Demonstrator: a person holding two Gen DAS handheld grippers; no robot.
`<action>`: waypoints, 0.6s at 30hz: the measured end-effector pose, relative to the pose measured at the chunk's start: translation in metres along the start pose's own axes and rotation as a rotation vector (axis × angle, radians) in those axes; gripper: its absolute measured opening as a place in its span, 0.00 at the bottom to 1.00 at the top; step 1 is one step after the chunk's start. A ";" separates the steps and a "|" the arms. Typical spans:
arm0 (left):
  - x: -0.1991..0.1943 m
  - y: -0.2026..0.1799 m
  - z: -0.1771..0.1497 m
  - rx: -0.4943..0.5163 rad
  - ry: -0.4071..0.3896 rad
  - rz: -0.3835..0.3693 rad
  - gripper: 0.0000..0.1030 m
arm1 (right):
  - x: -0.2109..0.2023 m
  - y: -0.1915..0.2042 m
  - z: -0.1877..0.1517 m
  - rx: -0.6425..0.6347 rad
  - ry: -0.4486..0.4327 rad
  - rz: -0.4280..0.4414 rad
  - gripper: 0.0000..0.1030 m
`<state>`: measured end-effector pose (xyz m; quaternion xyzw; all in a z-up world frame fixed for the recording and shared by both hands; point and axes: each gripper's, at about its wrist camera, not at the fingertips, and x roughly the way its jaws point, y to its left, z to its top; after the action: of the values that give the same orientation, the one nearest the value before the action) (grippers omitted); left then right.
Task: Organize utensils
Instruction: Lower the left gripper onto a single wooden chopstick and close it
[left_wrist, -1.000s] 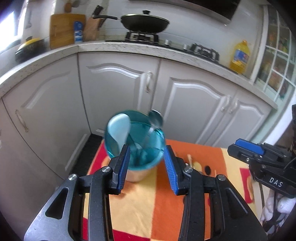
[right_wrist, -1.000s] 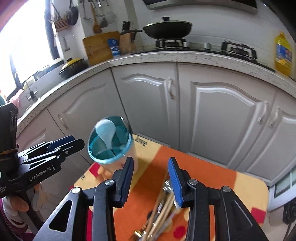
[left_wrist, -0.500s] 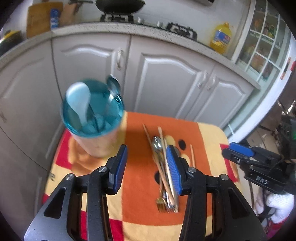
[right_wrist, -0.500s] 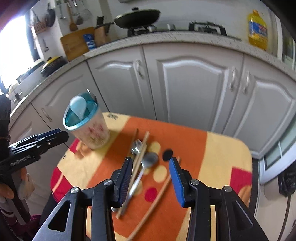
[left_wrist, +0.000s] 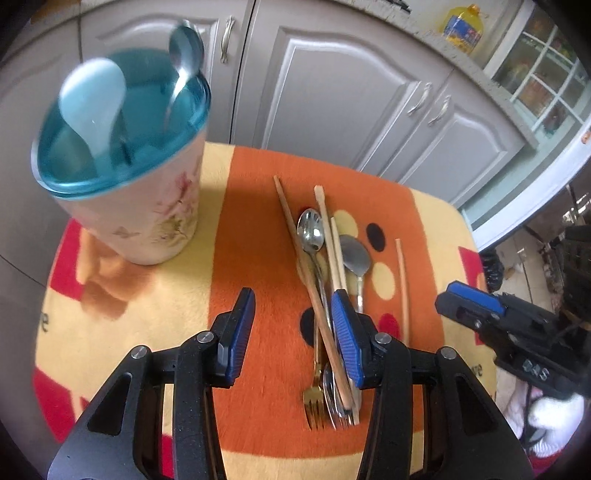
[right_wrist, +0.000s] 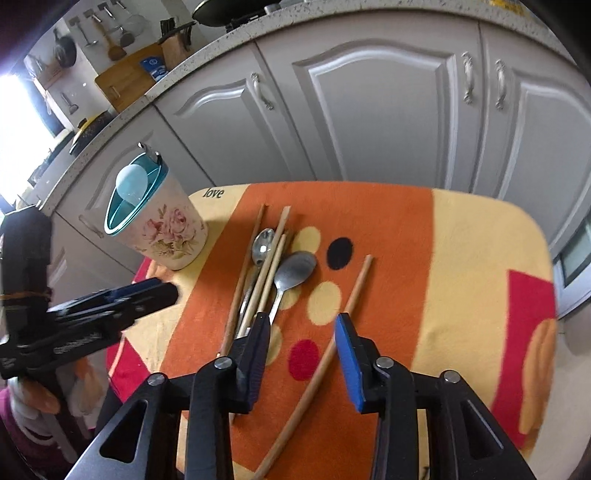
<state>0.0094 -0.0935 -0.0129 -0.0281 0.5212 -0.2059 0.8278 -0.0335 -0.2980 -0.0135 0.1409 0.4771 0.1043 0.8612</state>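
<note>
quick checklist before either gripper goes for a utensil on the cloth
1. Left gripper empty: ok, nothing between its blue pads, which stand apart over the cloth.
2. Right gripper empty: ok; its jaws are closing, but they hang above the lone chopstick without pressing it.
3. Utensil pile reachable: ok, spoons, forks and chopsticks lie flat in one bundle.
4. Single item easy to pick from the pile: not ok, pieces overlap and cross.
5. Holder upright and open: ok, it stands on the cloth's corner with a light blue spoon and a metal spoon already in it.
6. Free slots in the holder: cannot tell.
</note>
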 end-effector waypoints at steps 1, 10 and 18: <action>0.007 0.000 0.001 -0.005 0.012 -0.004 0.41 | 0.005 0.002 0.001 -0.001 0.010 0.021 0.30; 0.039 0.007 0.013 -0.045 0.067 -0.006 0.40 | 0.053 -0.007 0.018 0.106 0.074 0.172 0.26; 0.060 0.009 0.019 -0.060 0.127 -0.022 0.25 | 0.081 -0.027 0.022 0.203 0.113 0.227 0.26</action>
<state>0.0517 -0.1108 -0.0577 -0.0453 0.5783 -0.2005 0.7895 0.0283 -0.3008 -0.0754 0.2743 0.5139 0.1599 0.7969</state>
